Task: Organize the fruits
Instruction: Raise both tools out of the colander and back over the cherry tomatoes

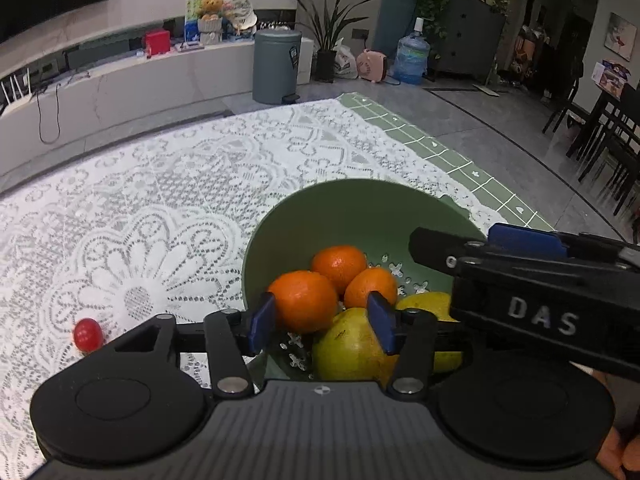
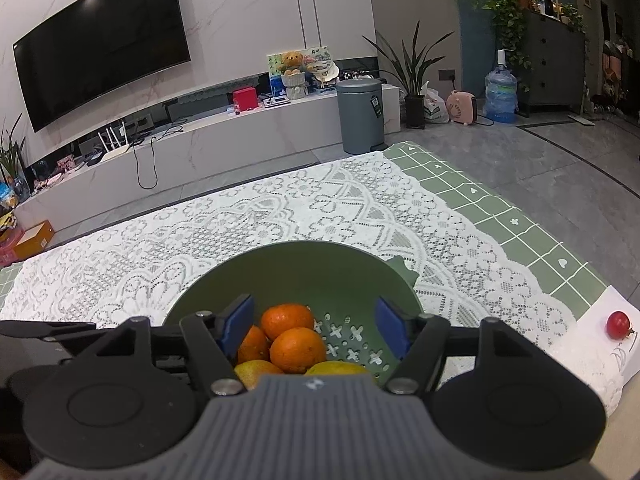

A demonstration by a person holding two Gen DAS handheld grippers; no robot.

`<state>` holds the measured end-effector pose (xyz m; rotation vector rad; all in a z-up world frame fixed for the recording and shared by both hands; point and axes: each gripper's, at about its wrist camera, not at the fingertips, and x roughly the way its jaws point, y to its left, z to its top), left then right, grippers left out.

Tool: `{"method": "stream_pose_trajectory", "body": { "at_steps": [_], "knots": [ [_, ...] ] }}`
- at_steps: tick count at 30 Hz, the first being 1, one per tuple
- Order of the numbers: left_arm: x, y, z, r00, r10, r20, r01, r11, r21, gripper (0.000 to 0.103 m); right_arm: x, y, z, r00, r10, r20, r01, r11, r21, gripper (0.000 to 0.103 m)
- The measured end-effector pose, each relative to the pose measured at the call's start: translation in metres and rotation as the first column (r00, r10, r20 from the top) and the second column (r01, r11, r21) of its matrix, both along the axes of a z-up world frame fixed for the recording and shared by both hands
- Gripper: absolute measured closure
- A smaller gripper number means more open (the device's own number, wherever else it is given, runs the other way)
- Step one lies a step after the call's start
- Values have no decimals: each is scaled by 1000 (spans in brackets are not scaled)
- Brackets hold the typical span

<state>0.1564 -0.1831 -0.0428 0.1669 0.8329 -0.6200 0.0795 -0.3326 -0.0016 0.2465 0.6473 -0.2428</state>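
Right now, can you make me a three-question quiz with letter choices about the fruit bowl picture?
1. Where does the small red tomato lie in the left wrist view?
A. in the bowl
B. on the lace cloth, outside the bowl
C. between the jaws

2. How many oranges sit in the green bowl?
A. one
B. three
C. six

3. How do the jaws of the right gripper stand?
A. open, holding nothing
B. shut on an orange
C. shut on the bowl's rim

Answers: 1 B, it rests on the lace, left of the bowl. 2 B, three oranges show beside the yellow-green fruits. 3 A, the blue pads stand apart above the fruit.
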Motion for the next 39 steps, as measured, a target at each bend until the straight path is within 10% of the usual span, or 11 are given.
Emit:
{"method": "stream_pose_trajectory", "body": {
  "at_steps": [21, 31, 39],
  "knots": [
    [-38, 113, 45, 970, 241, 21, -240, 970, -40, 35, -23, 33, 17, 991, 82, 103, -68, 988, -139, 21],
    [-67, 165, 53, 944, 305, 124, -300, 952, -54, 32, -37, 60, 21, 976, 146, 163, -153, 988, 33, 21],
    [-73, 185, 34, 943, 308, 126, -301, 951, -72, 31, -40, 106, 13, 954, 261, 145, -260, 965, -27, 21]
  ]
}}
